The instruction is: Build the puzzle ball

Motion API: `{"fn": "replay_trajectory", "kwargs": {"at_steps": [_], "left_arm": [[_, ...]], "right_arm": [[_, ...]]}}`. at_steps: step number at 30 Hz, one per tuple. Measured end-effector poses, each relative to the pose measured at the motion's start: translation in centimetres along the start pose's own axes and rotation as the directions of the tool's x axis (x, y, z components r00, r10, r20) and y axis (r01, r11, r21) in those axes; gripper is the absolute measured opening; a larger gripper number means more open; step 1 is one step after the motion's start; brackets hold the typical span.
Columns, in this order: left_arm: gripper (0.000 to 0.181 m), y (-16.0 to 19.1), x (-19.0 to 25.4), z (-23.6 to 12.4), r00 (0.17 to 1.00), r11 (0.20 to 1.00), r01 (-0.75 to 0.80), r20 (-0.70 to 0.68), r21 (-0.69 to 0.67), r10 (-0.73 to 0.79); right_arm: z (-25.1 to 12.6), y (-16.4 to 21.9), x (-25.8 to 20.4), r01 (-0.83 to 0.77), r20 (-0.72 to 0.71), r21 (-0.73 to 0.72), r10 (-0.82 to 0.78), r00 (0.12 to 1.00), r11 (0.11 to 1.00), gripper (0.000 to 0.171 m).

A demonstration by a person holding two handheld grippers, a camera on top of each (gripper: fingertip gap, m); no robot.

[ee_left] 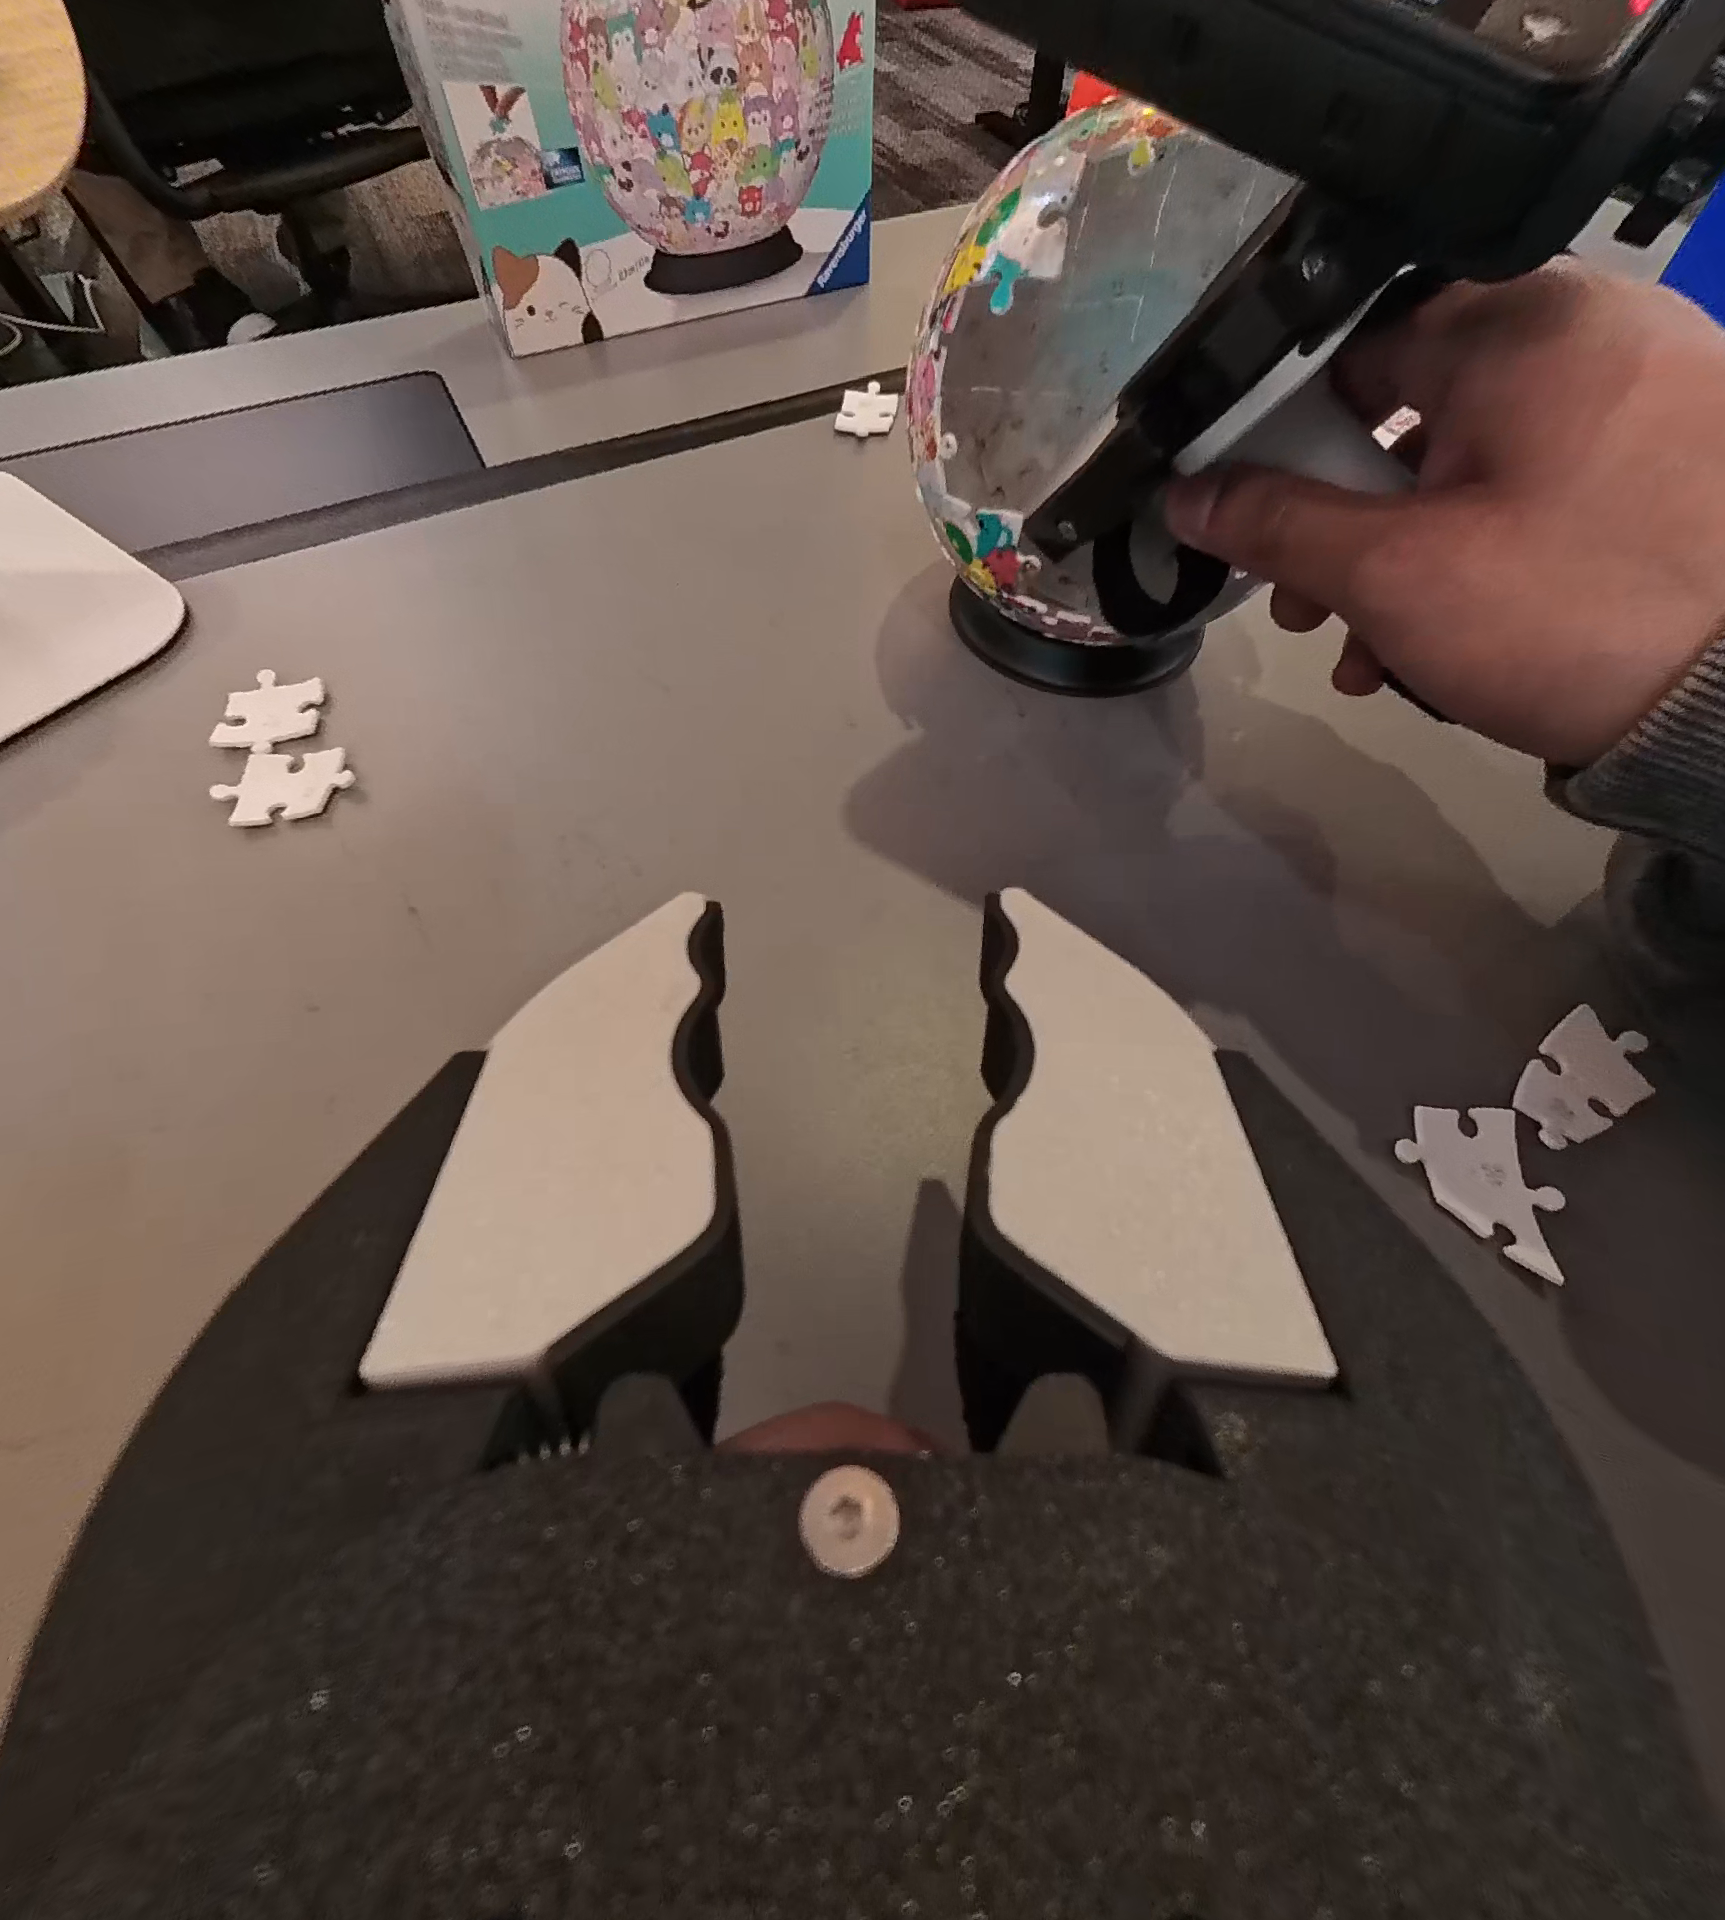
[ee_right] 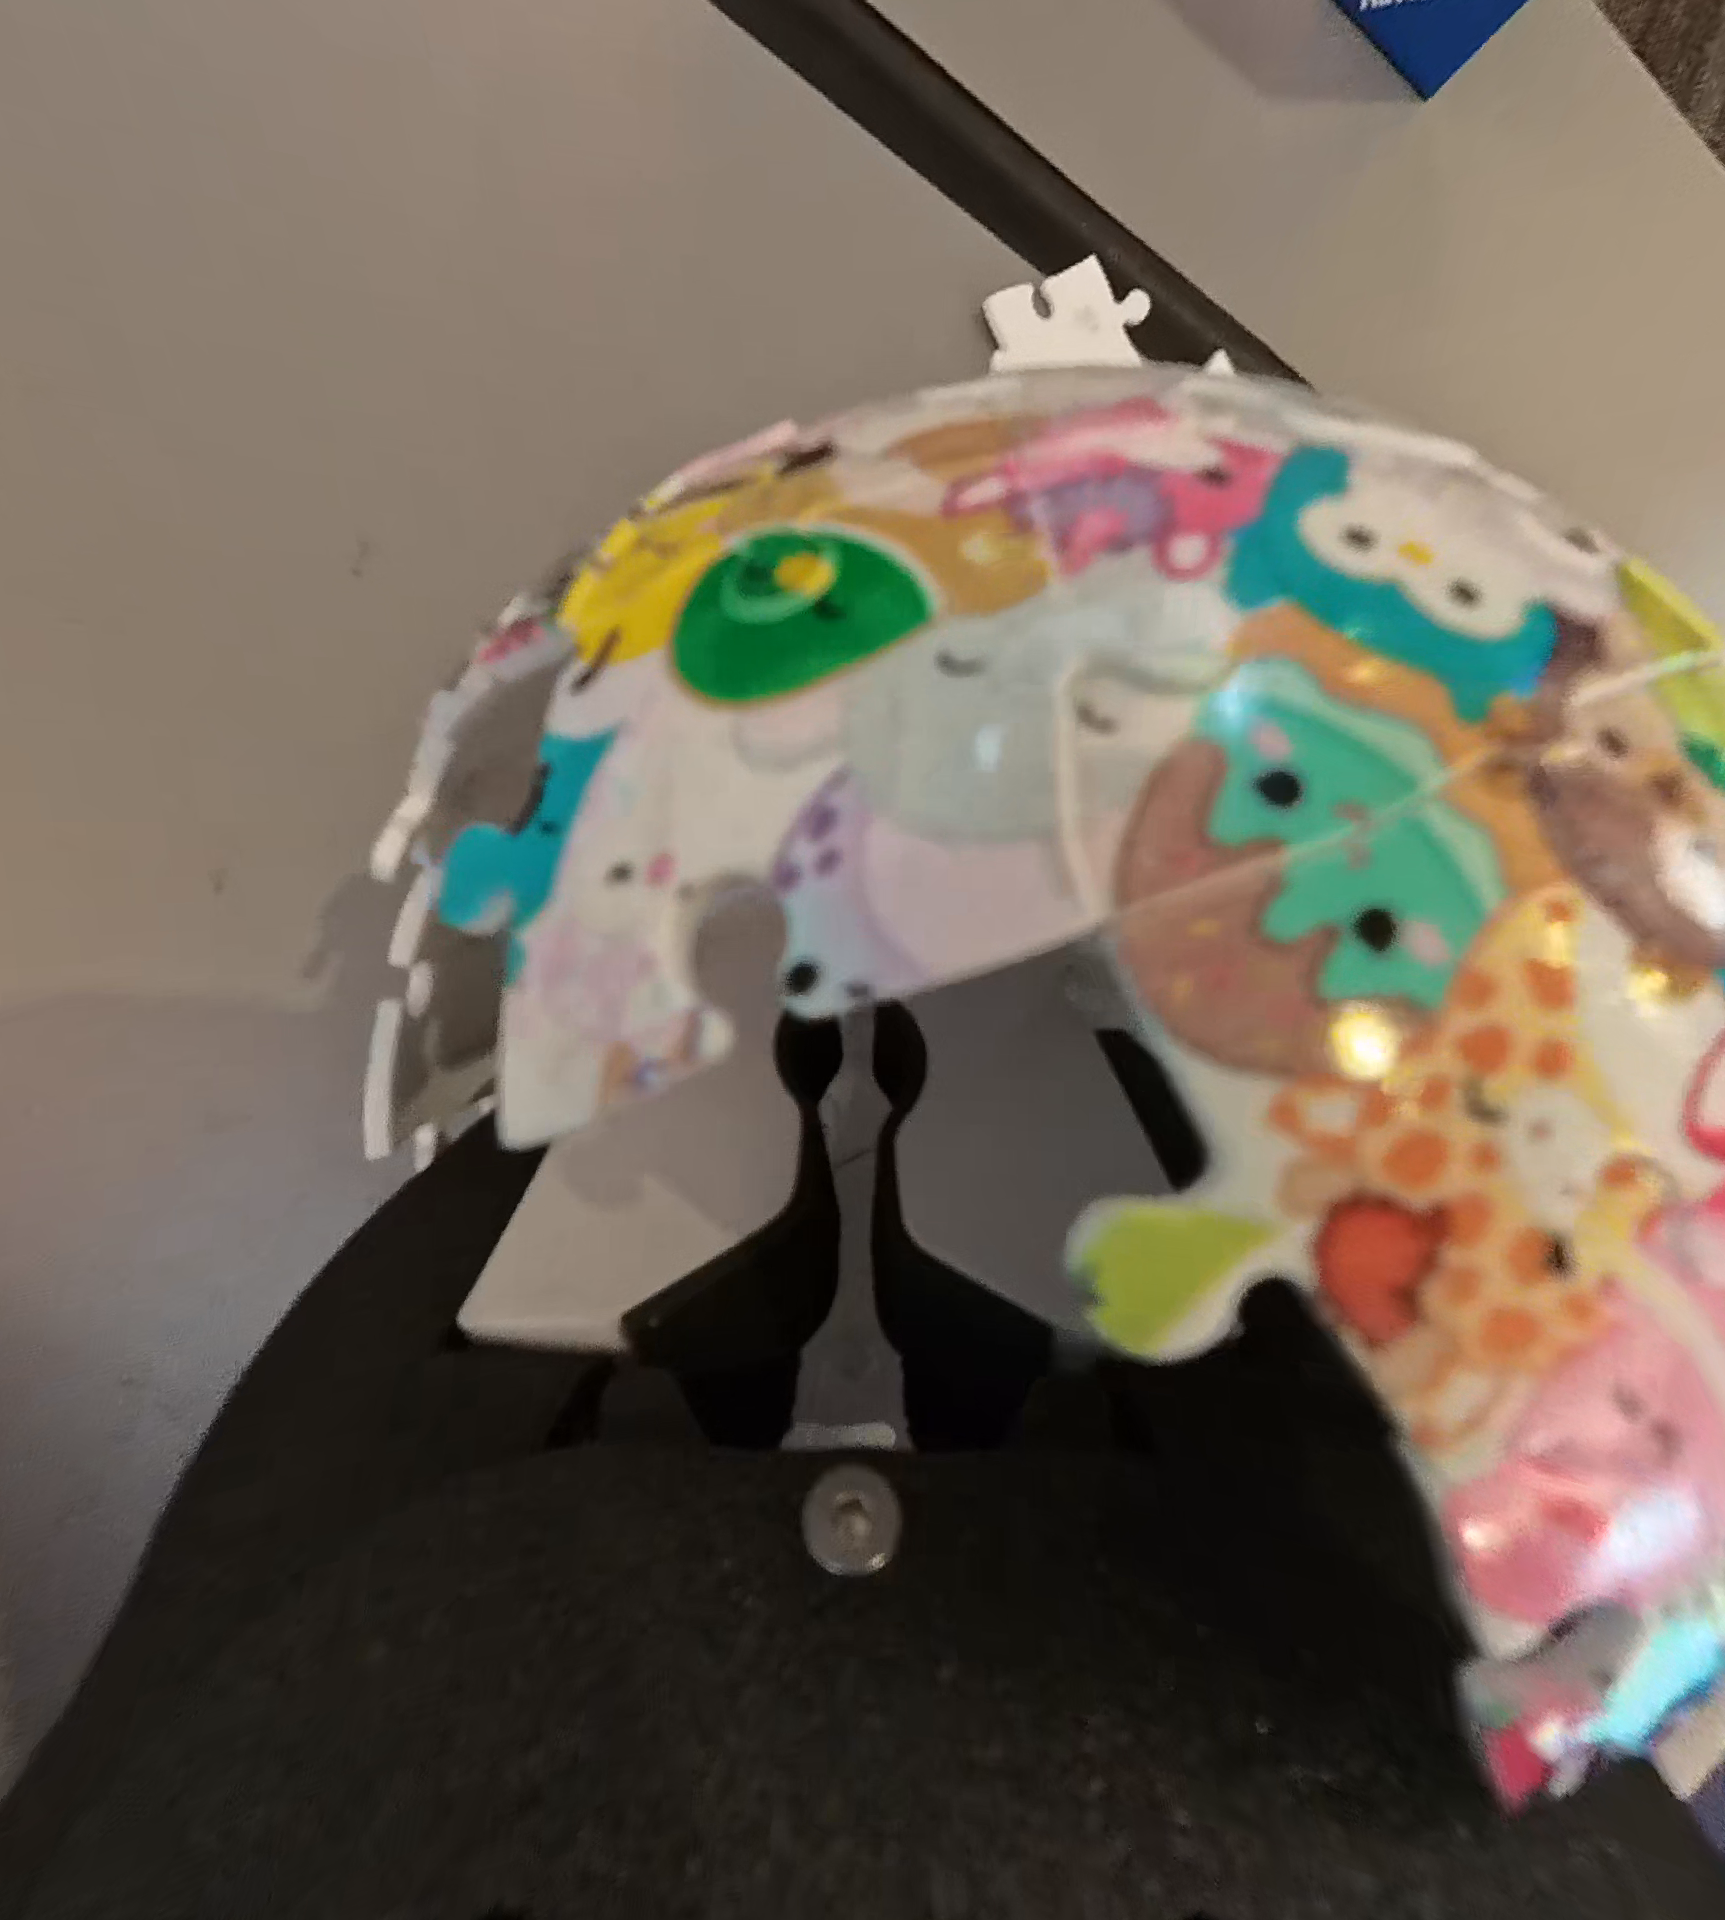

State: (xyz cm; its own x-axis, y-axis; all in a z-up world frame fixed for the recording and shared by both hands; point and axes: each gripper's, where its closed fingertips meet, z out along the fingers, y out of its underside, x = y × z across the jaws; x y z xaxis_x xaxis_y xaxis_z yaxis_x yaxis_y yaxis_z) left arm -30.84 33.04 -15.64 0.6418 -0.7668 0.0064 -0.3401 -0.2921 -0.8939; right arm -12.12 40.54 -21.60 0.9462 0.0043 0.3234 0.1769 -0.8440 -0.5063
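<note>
Puzzle ball [ee_right: 1201, 790]: multicolour cartoon-animal print w/ green, teal, yellow, pink, orange spots; inner side silver-grey, on black stand [ee_left: 1076, 660]. Loose pieces [ee_left: 281, 748] white, table [ee_left: 577, 665] grey. Left gripper [ee_left: 853, 971]: white fingers, black pads, speckled dk-grey body; box [ee_left: 650, 166] teal w/ same print.

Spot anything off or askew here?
Yes. The puzzle ball leans hard to one side on its black stand, half-built with its hollow inside exposed. The right gripper is shut on the ball's lower edge. Loose pieces lie white side up on the table.
</note>
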Motion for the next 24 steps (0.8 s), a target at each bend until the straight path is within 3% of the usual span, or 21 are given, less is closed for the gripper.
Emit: {"fn": "replay_trajectory", "kwargs": {"at_steps": [8,14,19,24], "left_arm": [[0.047,-0.1,0.0,-0.1,1.000,1.000,-0.004,0.000,0.004,0.004],[0.047,-0.1,0.2,-0.1,1.000,1.000,-0.014,0.000,0.004,0.014],[0.047,0.0,0.1,0.0,1.000,1.000,-0.009,-0.001,0.001,0.009],[0.047,-0.1,0.1,0.0,1.000,1.000,-0.014,-0.001,0.001,0.014]], "right_arm": [[-0.9,-0.3,-0.2,0.016,-0.008,0.047,-0.016,1.000,0.999,0.000],[-0.6,-0.5,-0.3,-0.045,0.009,0.056,0.045,0.999,0.997,0.020],[-0.4,-0.6,-0.3,-0.067,0.025,0.053,0.066,0.998,0.996,0.027],[-0.3,-0.4,-0.4,-0.095,0.044,0.045,0.093,0.995,0.994,0.022]]}}
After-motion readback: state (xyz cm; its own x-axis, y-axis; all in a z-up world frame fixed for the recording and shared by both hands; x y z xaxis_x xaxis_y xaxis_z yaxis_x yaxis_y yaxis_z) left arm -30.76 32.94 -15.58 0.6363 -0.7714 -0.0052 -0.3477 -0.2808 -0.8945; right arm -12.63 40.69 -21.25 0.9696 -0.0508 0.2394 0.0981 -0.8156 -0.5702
